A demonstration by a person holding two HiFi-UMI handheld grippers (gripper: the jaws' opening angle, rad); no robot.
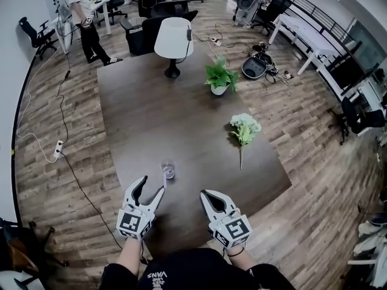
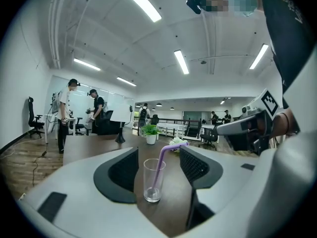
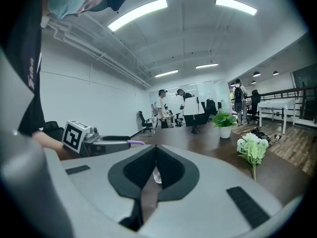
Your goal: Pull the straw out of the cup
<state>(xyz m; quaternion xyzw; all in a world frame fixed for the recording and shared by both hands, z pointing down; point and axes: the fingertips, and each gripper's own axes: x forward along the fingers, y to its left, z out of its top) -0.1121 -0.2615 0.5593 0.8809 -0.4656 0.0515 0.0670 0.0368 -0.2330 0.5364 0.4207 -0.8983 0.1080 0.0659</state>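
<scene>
While the person holds both tools over the near edge of the brown table [image 1: 151, 113], the left gripper [image 1: 153, 185] has its jaws spread and pinches nothing. The right gripper [image 1: 204, 193], at its 3 o'clock, has its jaws pressed together, empty. Just past the left jaw tips, at 1 o'clock, the clear cup [image 1: 168, 170] stands upright with the purple straw [image 2: 159, 170] leaning inside. Farther off lie white flowers [image 1: 244, 127] at 2 o'clock, then a potted plant [image 1: 220, 77] and a lamp [image 1: 173, 40] near 12.
</scene>
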